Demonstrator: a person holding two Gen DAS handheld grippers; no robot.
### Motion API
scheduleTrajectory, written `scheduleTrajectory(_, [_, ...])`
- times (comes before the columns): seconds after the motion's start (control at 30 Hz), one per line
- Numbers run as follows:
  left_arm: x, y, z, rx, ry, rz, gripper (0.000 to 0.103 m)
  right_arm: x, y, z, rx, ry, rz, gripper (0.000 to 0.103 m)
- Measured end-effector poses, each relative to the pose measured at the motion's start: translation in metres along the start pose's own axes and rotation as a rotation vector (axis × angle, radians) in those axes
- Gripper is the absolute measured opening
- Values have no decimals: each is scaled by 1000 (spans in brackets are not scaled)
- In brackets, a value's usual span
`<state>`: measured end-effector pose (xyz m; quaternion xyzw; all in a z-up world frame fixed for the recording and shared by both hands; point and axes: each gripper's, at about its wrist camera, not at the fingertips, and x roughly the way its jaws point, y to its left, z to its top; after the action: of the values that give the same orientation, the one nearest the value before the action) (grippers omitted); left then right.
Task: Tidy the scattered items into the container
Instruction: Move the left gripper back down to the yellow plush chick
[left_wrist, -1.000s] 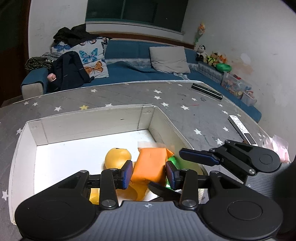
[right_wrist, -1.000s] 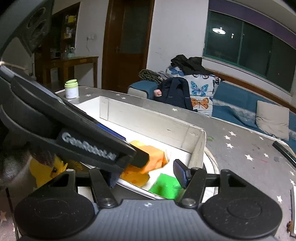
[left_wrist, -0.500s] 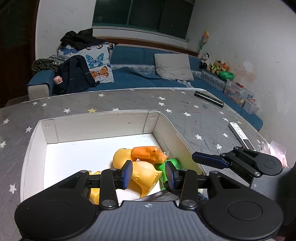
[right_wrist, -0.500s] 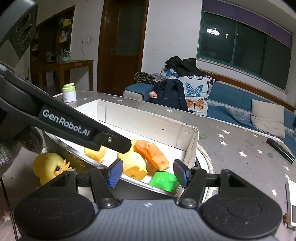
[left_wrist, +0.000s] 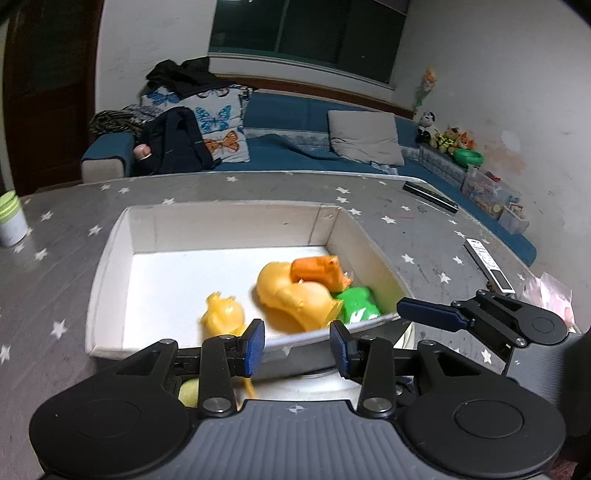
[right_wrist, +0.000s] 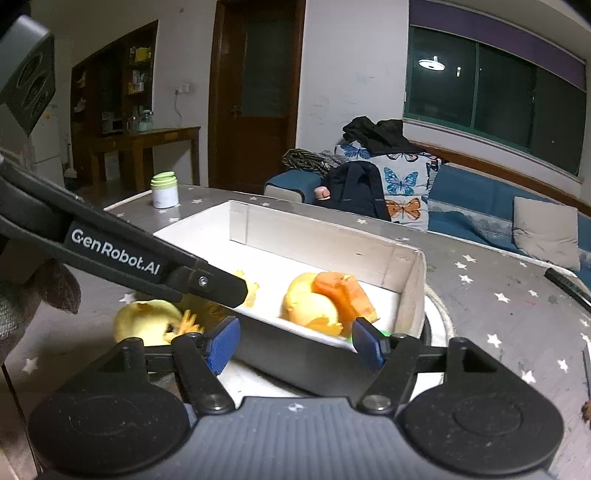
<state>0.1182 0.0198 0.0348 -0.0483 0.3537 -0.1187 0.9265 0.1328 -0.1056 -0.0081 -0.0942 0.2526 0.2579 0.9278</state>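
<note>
A white open box (left_wrist: 110, 258) (right_wrist: 417, 288) sits on the star-patterned table. Inside lie an orange toy (left_wrist: 317, 271) (right_wrist: 341, 291), a large yellow toy (left_wrist: 295, 299) (right_wrist: 310, 308), a small yellow toy (left_wrist: 221, 314) and a green toy (left_wrist: 356, 304). A pale yellow duck toy (right_wrist: 147, 323) lies on the table outside the box, near its front left corner. My left gripper (left_wrist: 297, 349) is open and empty, pulled back above the box's near wall. My right gripper (right_wrist: 293, 345) is open and empty at the box's near right side; it also shows in the left wrist view (left_wrist: 428, 314).
A white jar with a green lid (left_wrist: 11, 218) (right_wrist: 164, 190) stands at the table's far left. A white remote (left_wrist: 489, 266) and a black remote (left_wrist: 430, 192) lie on the right. A pink bag (left_wrist: 550, 299) sits by the right edge. A sofa (left_wrist: 295, 140) is behind.
My left gripper let go of the orange toy, which now lies in the box, then opened wider and drew back and up. The right gripper also backed away slightly.
</note>
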Motion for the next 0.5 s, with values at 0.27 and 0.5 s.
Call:
scheduleTrajectory(0.27, [-15, 15, -18, -37, 3, 59, 42, -8, 19, -3, 0, -2, 40, 70])
scheduleTrajectory(0.5, [-33, 30, -36, -70, -13, 113, 42, -8, 36, -6, -13, 7, 79, 70])
